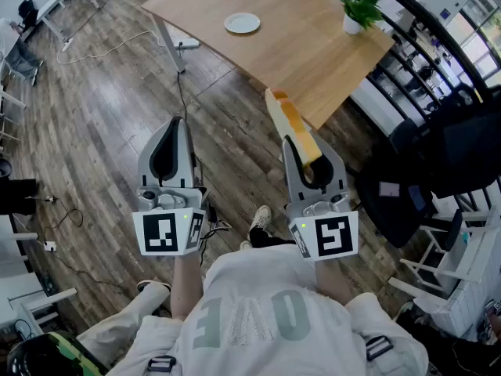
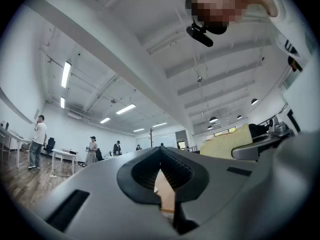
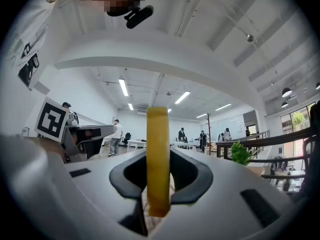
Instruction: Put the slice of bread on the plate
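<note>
From the head view, one round white plate [image 1: 242,23] lies on the pale wooden table [image 1: 301,49] with nothing on it. One small green plant in a white pot [image 1: 359,8] stands near the table's far right edge, well apart from the plate. There are two grey grippers, each with one cube bearing black-and-white square markers. The left gripper [image 1: 177,128] has its jaws together and carries nothing. The right gripper [image 1: 308,155] clamps the single slice of yellow-crusted bread [image 1: 288,120], which is held in the air short of the table's near edge and far from the plate. Pale green letters run across the person's white shirt [image 1: 274,312], but I cannot read them with certainty. In the left gripper view, the dark pads meet, leaving only a thin wedge of a gap with nothing in it, and the bread's pale face shows at right beside the other gripper. In the right gripper view, the slice stands edge-on and upright, pinched between the two pads. The plant shows to the right, and one marker cube [image 3: 51,120] to the left.
</note>
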The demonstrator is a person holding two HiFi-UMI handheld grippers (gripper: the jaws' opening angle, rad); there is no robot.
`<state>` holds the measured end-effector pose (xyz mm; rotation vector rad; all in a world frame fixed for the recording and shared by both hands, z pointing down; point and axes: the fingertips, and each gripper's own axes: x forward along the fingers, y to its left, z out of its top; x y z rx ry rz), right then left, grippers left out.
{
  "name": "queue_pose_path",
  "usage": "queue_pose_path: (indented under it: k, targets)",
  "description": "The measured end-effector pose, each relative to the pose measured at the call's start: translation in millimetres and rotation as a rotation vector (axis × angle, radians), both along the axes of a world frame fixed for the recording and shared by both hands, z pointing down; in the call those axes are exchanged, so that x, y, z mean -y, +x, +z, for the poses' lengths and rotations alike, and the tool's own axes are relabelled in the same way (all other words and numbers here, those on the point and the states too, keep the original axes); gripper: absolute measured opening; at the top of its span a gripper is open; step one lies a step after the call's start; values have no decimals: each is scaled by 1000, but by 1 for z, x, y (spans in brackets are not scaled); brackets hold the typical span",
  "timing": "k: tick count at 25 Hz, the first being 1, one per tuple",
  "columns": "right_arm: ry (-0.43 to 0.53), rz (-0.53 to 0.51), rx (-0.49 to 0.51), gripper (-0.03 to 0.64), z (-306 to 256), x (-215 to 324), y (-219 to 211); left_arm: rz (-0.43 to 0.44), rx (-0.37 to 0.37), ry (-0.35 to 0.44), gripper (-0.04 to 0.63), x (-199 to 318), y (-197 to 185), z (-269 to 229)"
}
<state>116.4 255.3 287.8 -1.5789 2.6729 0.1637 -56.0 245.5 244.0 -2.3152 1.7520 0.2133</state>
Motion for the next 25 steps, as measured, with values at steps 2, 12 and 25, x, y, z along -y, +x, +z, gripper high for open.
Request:
queue_pose_path:
  k: [2, 12, 25]
  targets:
    - [-1, 0, 1, 91, 2, 7, -1, 0, 5, 4, 8, 6, -1, 2]
    - [-6, -11, 50, 92, 11, 40, 3, -19, 18, 26, 8, 43, -8, 4]
    - [45, 21, 109, 92, -3, 76, 55, -47, 71, 110, 8, 93, 29, -50]
